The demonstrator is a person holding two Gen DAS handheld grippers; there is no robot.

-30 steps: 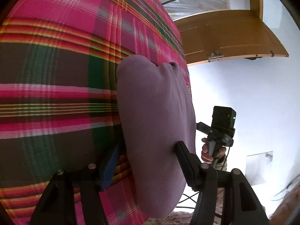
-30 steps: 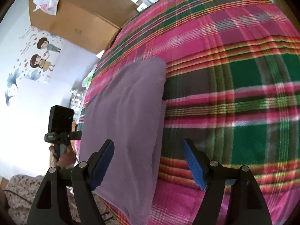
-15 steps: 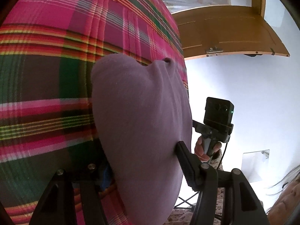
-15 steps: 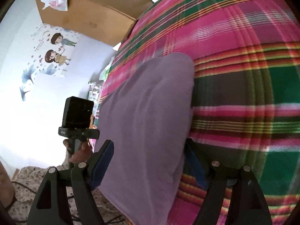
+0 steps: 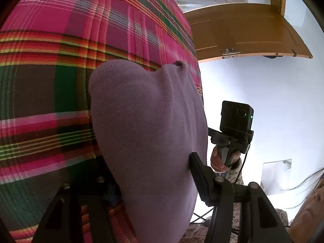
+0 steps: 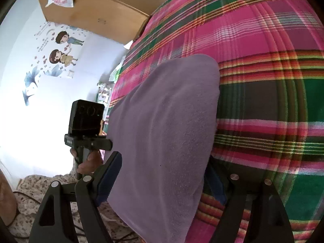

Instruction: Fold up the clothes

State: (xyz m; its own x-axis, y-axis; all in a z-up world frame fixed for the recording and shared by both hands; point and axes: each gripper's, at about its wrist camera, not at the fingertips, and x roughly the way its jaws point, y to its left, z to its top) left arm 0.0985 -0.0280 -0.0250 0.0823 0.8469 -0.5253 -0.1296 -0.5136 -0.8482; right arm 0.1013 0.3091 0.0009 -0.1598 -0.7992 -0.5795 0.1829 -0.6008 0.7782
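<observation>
A folded lilac garment (image 5: pixel 145 133) lies on the plaid bedspread (image 5: pixel 50 101) near the bed's edge. My left gripper (image 5: pixel 154 182) straddles its near end and its jaws are closing. The right finger (image 5: pixel 199 174) touches the cloth's side, and the left finger is hidden under the fold. In the right wrist view the same garment (image 6: pixel 166 133) runs between the wide jaws of my right gripper (image 6: pixel 162 182). Its left finger (image 6: pixel 109 178) stands just clear of the cloth, while the garment partly covers the right finger (image 6: pixel 214 184).
The bedspread (image 6: pixel 263 81) stretches far beyond the garment. A wooden door (image 5: pixel 243 34) stands past the bed's end. A cardboard box (image 6: pixel 95 14) and wall stickers (image 6: pixel 60 50) are on the other side. A hand (image 5: pixel 218 160) holds the other gripper beside the bed.
Both grippers have moved forward over the garment's near end, so the cloth now lies between each pair of fingers and hides one finger of each.
</observation>
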